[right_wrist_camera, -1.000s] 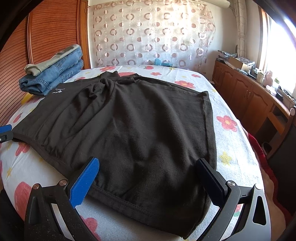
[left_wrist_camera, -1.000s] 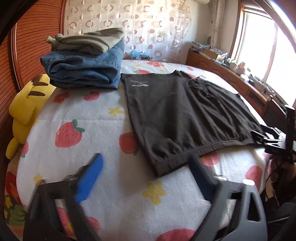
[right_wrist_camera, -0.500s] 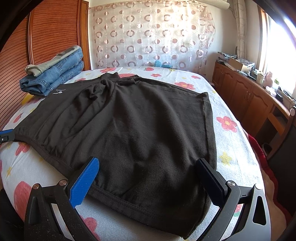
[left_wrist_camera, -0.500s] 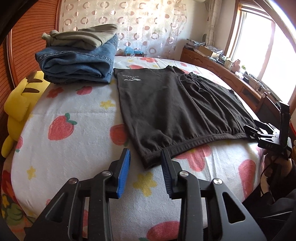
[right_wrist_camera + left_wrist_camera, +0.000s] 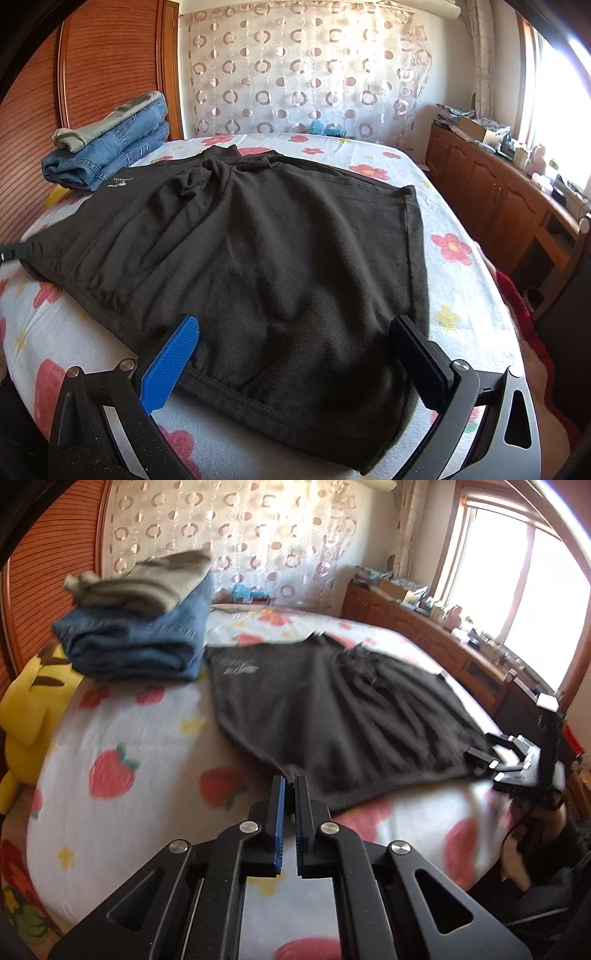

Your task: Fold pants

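Observation:
Black pants (image 5: 332,709) lie flat on the flowered bed sheet (image 5: 129,746), waistband towards me. My left gripper (image 5: 290,781) has its jaws closing tight, and the left corner of the waistband is pinched between the blue pads. In the right wrist view the same pants (image 5: 277,258) fill the middle, and my right gripper (image 5: 295,323) stands open, straddling the waistband's right part without pressing it. The left gripper's tip (image 5: 9,253) shows at the far left edge, on the pants' corner. The right gripper (image 5: 517,764) sits at the other corner in the left wrist view.
A stack of folded blue jeans (image 5: 140,646) with an olive garment (image 5: 147,583) on top sits at the bed's far left. A yellow plush toy (image 5: 26,709) leans by the wooden headboard. A wooden cabinet (image 5: 498,195) runs along the right under the window.
The left gripper went from wide open to shut and moved forward onto the waistband's left corner. The right gripper and the pants have stayed put.

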`<state>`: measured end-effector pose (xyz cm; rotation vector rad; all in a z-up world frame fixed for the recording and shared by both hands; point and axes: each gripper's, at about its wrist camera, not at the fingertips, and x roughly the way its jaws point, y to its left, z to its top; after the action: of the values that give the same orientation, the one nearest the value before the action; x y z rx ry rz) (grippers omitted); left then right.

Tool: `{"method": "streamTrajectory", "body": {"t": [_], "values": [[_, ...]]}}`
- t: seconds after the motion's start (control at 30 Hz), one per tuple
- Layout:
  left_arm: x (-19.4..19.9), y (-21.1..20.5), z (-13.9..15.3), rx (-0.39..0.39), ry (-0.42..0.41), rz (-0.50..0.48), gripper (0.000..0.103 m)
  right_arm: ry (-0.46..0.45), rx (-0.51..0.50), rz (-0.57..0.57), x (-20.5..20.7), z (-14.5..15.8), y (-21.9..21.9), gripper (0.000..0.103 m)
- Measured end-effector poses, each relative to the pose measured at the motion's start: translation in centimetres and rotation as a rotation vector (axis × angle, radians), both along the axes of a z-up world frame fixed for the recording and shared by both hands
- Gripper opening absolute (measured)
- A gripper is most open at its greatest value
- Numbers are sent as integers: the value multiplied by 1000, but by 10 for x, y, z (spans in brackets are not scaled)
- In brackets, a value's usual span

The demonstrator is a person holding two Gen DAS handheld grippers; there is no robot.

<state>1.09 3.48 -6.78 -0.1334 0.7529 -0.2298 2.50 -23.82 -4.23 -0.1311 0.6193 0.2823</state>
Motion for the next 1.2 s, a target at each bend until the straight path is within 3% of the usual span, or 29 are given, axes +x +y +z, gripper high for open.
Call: {"method": "streamTrajectory", "body": {"t": [0.07,0.47,0.97,1.2], "values": [[6,-9,11,15,-27,-19,6,-21,-30,-32,-2,4,0,102],[49,-79,54,22,-119,-217,5,-47,26,-61,-6,22,-33,98],[91,-147,75,29,-146,-367,5,-67,70,-69,-7,22,-41,98],[106,-182,68,51,-128,-417,5,-77,72,-75,-10,22,-48,98]]}}
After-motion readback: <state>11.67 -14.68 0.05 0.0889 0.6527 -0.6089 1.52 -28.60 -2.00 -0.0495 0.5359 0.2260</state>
